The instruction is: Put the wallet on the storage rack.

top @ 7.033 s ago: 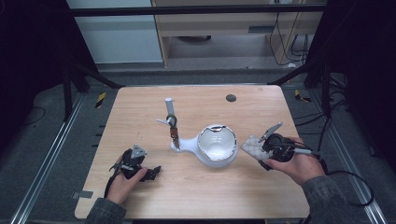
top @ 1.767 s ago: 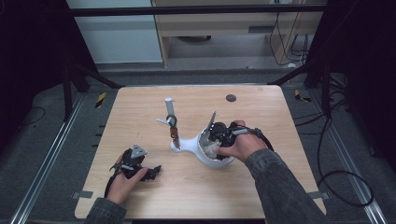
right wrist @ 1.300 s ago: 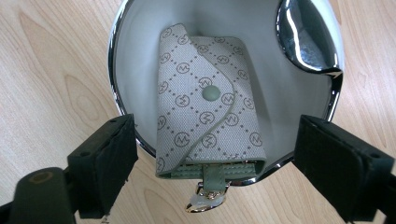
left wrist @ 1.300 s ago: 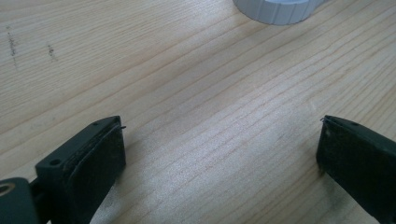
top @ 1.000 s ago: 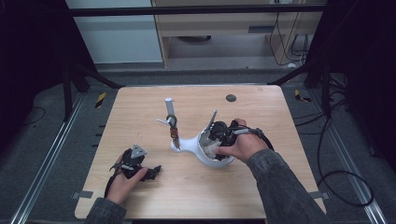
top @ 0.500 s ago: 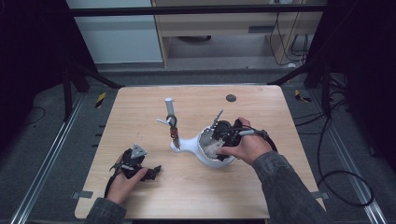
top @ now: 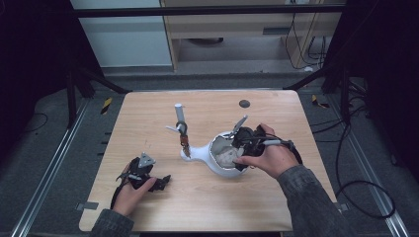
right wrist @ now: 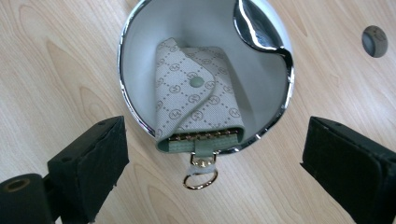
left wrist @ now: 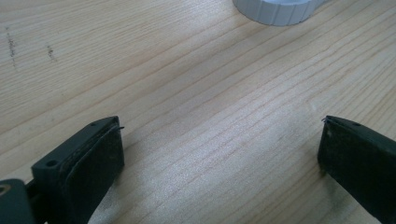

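Note:
A white bowl with a chrome rim point(right wrist: 125, 93) lies on the wooden table, seen also as the bowl point(top: 220, 170) in the high view. Inside it rests a beige patterned key pouch point(right wrist: 198, 102) with a green snap, its gold ring point(right wrist: 201, 179) hanging over the rim. My right gripper point(right wrist: 215, 137) hovers just above the bowl; its jaws have just been opening and stand wide, touching nothing. It sits at the bowl's right side as the right gripper point(top: 237, 147). My left gripper point(top: 160, 181) lies open on the table at the front left, seen closer as the left gripper point(left wrist: 222, 140).
A white post point(top: 179, 112) with a dark hook stands behind the bowl's neck. A small dark disc point(top: 244, 103) lies near the far edge, also the disc point(right wrist: 375, 41). A ribbed white base point(left wrist: 275, 9) lies ahead of the left gripper.
The right hand carried the pouch over the bowl and left it inside. Over the last second it drew back a little to the right and up. The left hand stayed still.

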The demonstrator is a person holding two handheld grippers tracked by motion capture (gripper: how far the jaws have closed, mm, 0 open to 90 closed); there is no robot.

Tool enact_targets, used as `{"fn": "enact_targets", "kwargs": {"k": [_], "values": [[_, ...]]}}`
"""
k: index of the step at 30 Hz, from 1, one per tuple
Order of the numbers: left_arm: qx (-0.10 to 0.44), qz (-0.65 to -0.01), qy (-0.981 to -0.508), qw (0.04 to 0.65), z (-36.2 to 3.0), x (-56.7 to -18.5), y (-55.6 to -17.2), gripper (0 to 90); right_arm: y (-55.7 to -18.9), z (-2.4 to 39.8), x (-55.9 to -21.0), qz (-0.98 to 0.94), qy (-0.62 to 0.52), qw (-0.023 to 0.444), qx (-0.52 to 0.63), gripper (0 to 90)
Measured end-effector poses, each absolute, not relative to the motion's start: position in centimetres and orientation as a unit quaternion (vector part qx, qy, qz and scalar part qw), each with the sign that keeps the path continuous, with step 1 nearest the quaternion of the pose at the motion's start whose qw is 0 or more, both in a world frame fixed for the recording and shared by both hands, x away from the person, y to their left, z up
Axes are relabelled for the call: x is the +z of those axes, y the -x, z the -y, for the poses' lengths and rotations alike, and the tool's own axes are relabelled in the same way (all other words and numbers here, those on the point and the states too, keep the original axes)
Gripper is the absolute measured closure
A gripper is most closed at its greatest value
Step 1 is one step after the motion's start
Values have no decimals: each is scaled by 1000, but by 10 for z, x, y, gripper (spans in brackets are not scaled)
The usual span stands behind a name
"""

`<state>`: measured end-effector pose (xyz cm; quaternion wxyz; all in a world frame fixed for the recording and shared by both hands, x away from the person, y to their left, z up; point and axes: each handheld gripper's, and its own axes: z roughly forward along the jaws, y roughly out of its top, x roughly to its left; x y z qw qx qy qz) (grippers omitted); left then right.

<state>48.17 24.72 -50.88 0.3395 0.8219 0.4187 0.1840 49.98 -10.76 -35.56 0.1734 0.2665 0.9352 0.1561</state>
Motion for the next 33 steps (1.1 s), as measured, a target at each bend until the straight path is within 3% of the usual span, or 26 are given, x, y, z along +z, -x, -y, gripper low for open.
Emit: {"fn": "enact_targets", "kwargs": {"k": [33], "values": [[183, -418, -823, 339, -247, -509, -482, 0, -493, 168, -360, -896, -321, 202, 230, 50]]}}
